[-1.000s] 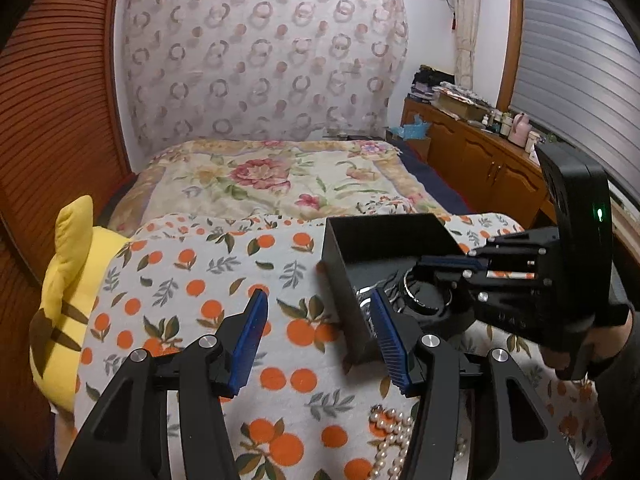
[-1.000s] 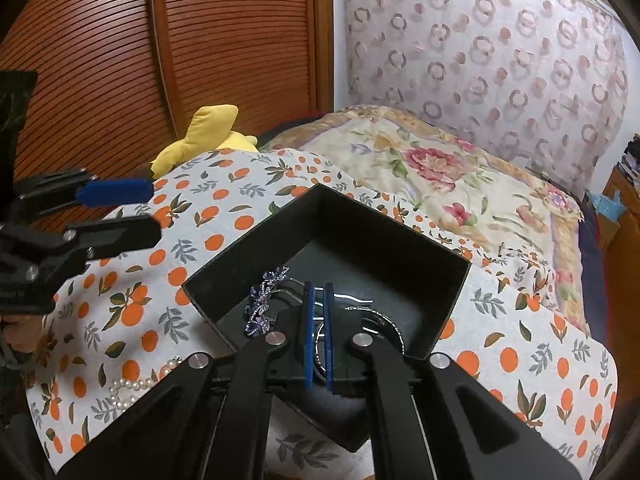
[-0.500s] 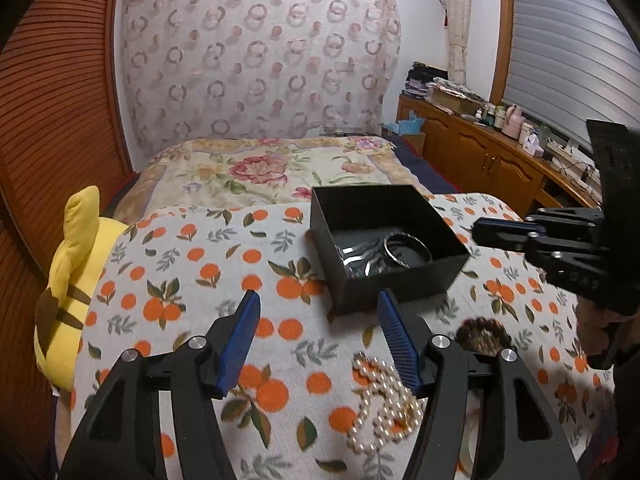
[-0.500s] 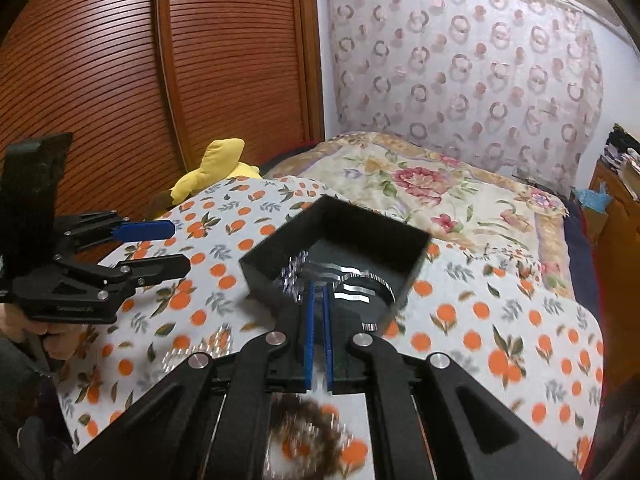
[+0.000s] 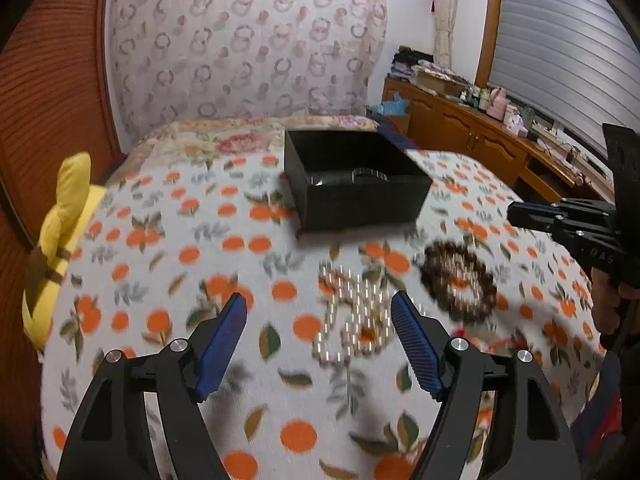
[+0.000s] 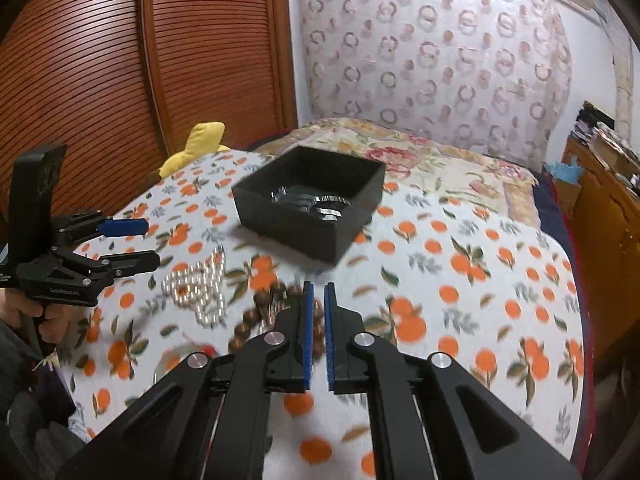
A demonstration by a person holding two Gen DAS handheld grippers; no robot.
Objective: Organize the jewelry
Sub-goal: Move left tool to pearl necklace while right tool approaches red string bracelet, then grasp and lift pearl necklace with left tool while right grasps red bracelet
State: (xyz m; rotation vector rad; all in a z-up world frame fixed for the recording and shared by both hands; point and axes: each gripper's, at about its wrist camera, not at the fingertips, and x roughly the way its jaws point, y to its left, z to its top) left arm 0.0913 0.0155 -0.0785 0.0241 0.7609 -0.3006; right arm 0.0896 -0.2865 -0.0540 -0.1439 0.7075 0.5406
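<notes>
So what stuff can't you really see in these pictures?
- What lies in the black box: left wrist view, the near wall hides all but some shiny rims.
- The pearl beads and the brown bead ring: motion blur smears them.
- Part of the brown bead ring: right wrist view, the right claw covers it.
- The red thing by the beads: too blurred.

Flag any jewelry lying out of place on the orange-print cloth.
Two pieces lie loose outside the black box: a pearl necklace heaped in a tangle, and a brown bead bracelet beside it. The box already holds silver bangles. Neither gripper holds anything.
</notes>
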